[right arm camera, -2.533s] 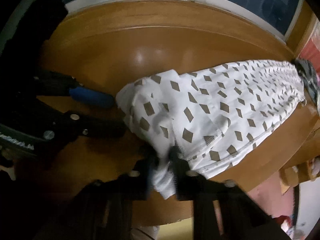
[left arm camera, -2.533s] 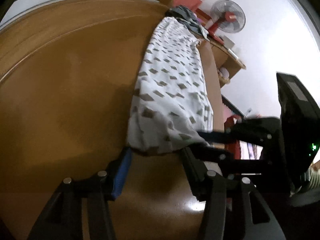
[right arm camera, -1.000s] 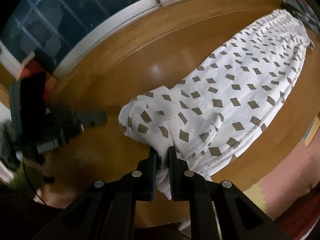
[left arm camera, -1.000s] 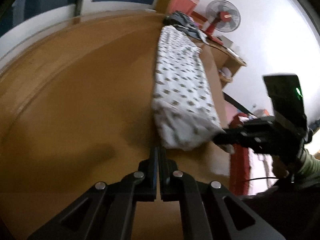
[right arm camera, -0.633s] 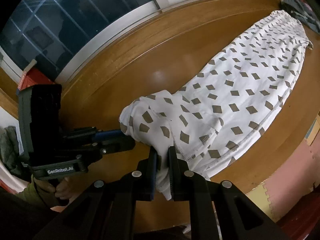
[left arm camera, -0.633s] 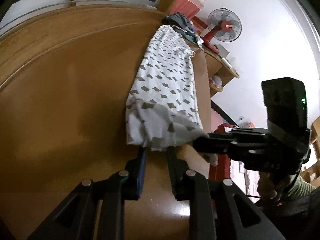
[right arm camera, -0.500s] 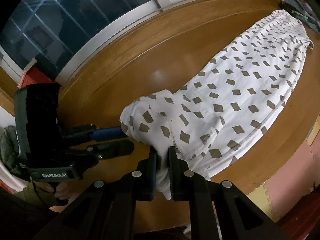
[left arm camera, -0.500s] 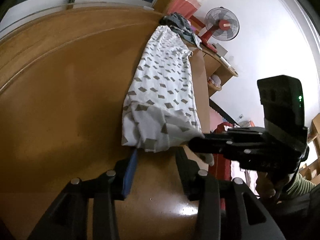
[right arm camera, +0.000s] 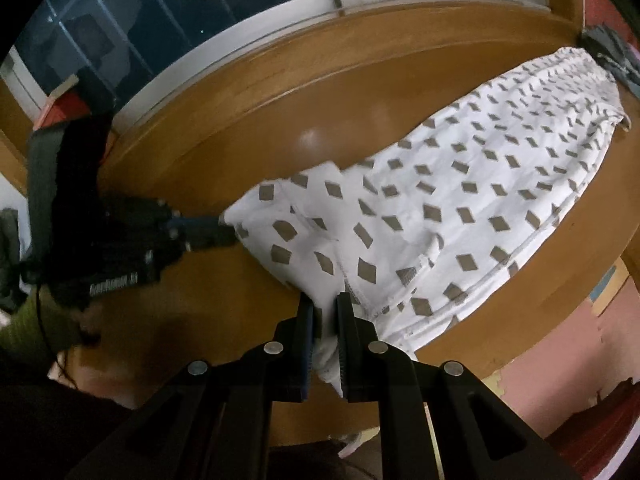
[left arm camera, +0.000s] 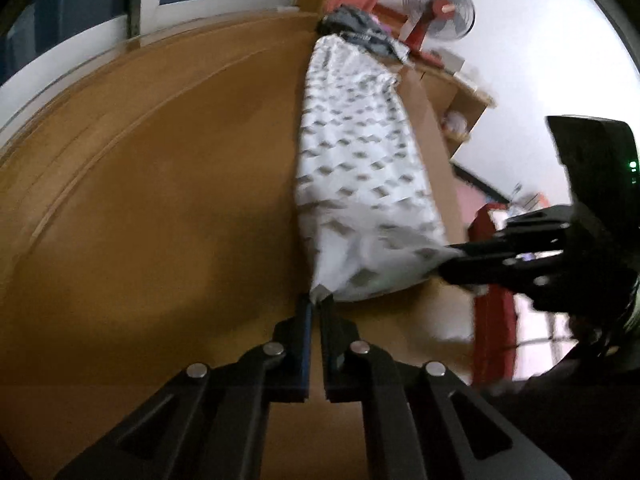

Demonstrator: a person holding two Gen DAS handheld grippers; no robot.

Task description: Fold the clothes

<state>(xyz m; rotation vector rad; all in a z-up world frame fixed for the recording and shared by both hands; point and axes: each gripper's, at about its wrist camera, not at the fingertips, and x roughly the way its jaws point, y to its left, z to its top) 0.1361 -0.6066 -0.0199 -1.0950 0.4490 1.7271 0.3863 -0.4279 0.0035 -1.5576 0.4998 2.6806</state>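
left gripper has just clamped the near corner of the white patterned garment, right gripper keeps its pinch, so the fold can begin.

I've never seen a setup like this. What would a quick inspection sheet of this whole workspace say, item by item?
Surface: glossy wooden table, bare apart from the clothes.
Job's things: white garment with grey diamond print, laid out long, near end bunched and lifted.
Clutter: dark clothes heaped at the garment's far end.
Grippers: left claw shut on the garment's near corner; right claw shut on the other near corner.
Cables: thin dark cord by the green sleeve.
Surroundings: dark window, red standing fan, wooden shelf, white wall.
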